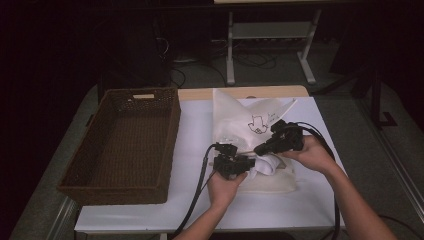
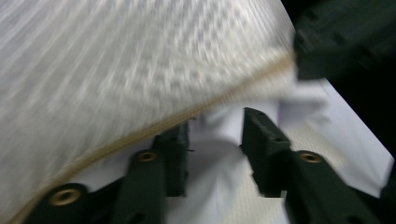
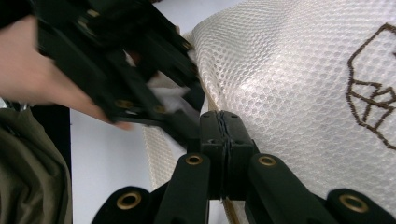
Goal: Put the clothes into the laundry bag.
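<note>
A white mesh bag [image 1: 240,112] with a dark line drawing [image 3: 371,93] lies on the white table. Its near edge carries a beige zipper [image 2: 187,116]. My right gripper [image 3: 223,126] is shut on that zipper edge and holds it up; in the high view it [image 1: 260,148] sits over the bag's near part. My left gripper [image 2: 215,135] points at the bag's mouth with its jaws apart, and a white cloth [image 2: 215,172] lies loosely between them. The same cloth [image 1: 267,164] bulges from the bag in the high view, just right of the left gripper [image 1: 250,162].
A dark woven basket [image 1: 172,135] stands on the table's left half, close beside the bag. Bare white tabletop [image 1: 195,125] shows between them and along the front edge. Black cables trail from both grippers toward the person. A metal stand's legs [image 1: 230,50] rise behind the table.
</note>
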The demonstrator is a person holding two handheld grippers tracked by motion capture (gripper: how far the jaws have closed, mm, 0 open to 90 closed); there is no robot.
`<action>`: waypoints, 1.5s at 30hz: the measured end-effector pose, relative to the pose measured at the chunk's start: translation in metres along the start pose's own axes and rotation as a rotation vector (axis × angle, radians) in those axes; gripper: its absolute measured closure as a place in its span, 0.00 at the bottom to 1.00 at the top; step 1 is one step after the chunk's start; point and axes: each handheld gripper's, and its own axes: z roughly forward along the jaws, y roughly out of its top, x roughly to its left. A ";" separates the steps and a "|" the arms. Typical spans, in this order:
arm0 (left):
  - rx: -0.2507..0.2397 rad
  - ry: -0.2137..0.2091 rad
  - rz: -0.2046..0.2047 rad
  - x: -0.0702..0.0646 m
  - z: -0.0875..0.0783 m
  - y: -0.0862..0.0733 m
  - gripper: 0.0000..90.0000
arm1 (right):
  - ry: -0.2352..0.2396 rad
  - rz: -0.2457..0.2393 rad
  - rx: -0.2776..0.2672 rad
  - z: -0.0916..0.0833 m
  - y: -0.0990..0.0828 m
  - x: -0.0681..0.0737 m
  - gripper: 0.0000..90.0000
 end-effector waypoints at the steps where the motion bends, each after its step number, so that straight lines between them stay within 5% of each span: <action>1: 0.013 0.002 0.005 0.000 -0.004 -0.002 0.61 | -0.001 -0.004 0.003 0.001 0.000 0.000 0.98; 5: 0.046 -0.012 0.004 0.001 -0.013 -0.012 0.51 | 0.001 -0.008 0.008 0.003 0.002 0.000 0.98; 11: 0.084 0.011 0.015 -0.006 0.011 -0.020 0.44 | -0.001 -0.011 0.015 0.007 0.003 0.002 0.98; 15: 0.063 0.020 0.009 -0.001 0.024 -0.015 0.69 | -0.001 -0.016 0.017 0.007 0.001 0.003 0.98; 18: 0.069 0.043 0.056 -0.003 0.030 -0.013 0.95 | -0.001 -0.022 0.019 0.006 0.000 0.004 0.98; 21: 0.034 0.061 0.064 -0.006 0.031 -0.008 0.98 | -0.011 -0.029 0.034 0.001 0.001 0.005 0.98; 28: -0.089 0.067 -0.030 0.006 0.026 0.011 0.98 | -0.022 -0.016 0.000 -0.009 0.004 0.007 0.98; 38: -0.007 0.008 -0.001 0.011 0.005 0.000 0.84 | -0.007 0.008 0.018 0.001 -0.001 0.000 0.98; 45: 0.026 0.027 0.046 0.010 -0.028 -0.014 0.66 | -0.008 0.004 0.018 0.003 -0.001 0.000 0.98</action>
